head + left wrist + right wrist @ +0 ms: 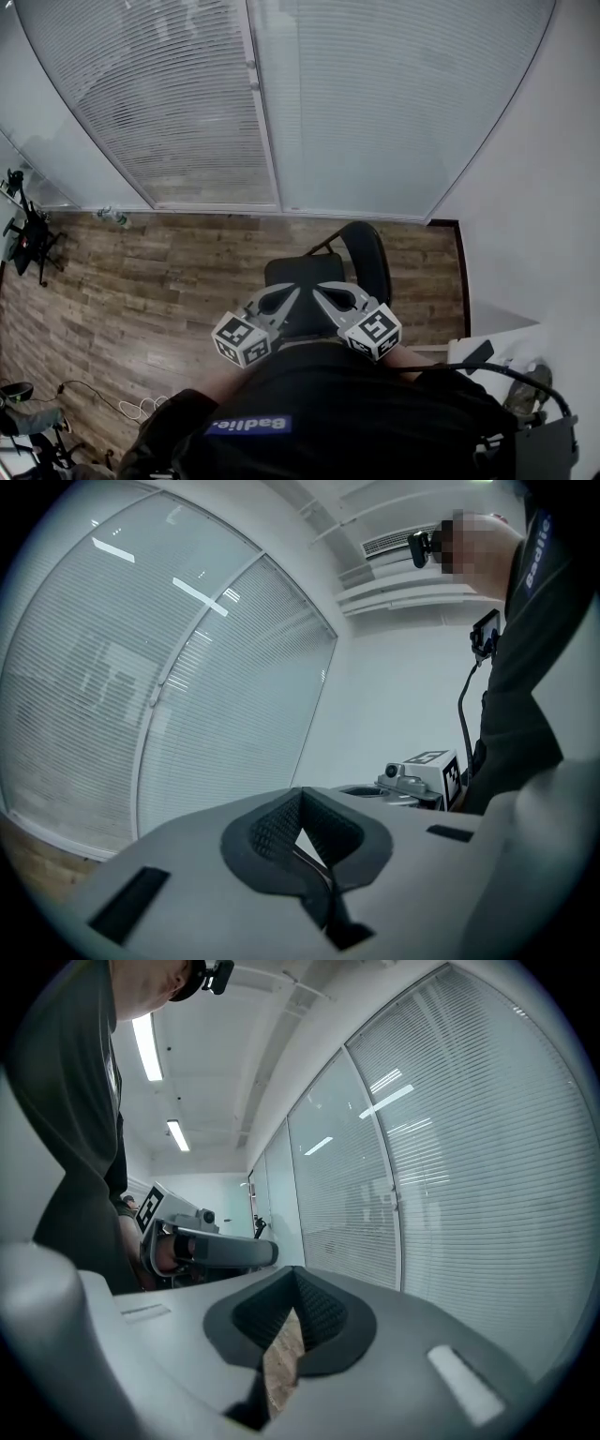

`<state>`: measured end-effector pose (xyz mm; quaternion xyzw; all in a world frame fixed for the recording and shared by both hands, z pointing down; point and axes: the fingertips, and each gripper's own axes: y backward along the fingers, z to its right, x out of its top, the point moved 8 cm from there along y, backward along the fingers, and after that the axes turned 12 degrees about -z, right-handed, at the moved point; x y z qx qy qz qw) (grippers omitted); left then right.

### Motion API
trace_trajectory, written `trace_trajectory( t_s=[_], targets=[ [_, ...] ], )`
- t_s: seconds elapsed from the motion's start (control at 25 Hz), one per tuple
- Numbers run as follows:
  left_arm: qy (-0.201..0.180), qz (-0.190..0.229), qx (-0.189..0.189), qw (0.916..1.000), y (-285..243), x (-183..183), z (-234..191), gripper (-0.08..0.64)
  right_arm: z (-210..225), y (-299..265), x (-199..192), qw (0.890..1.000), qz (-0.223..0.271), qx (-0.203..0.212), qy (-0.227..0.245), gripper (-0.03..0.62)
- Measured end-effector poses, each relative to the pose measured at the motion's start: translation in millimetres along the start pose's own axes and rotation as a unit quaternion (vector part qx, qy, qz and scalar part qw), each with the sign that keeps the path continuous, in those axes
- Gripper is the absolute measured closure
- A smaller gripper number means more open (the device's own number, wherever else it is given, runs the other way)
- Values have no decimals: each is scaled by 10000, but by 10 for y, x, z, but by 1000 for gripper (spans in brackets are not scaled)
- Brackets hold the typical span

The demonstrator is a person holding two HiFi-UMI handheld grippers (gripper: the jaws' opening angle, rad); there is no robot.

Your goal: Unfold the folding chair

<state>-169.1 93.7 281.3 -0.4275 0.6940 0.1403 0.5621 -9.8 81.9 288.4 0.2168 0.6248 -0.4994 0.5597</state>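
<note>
A black folding chair (305,274) stands on the wooden floor just in front of me, its seat facing up and its padded backrest (369,255) to the right. My left gripper (289,298) and right gripper (324,296) are held close together over the near edge of the seat, tips angled toward each other. Both are shut with nothing between the jaws. In the left gripper view the jaws (300,799) point at the glass wall, with the right gripper (424,778) beside them. In the right gripper view the shut jaws (295,1281) show a sliver of floor, with the left gripper (202,1243) beside them.
A glass wall with blinds (281,103) runs behind the chair. A black stand (33,239) is at the far left, cables (131,408) lie on the floor at lower left, and a white table (502,349) is at the right. A bottle (112,217) sits by the wall.
</note>
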Motion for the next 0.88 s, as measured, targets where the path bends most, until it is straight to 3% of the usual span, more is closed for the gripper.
trace_trajectory(
  t_s=[0.88],
  targets=[
    [-59, -151, -35, 9999, 45, -27, -76, 555, -4, -121, -27, 9998, -118, -3, -155, 591]
  ],
)
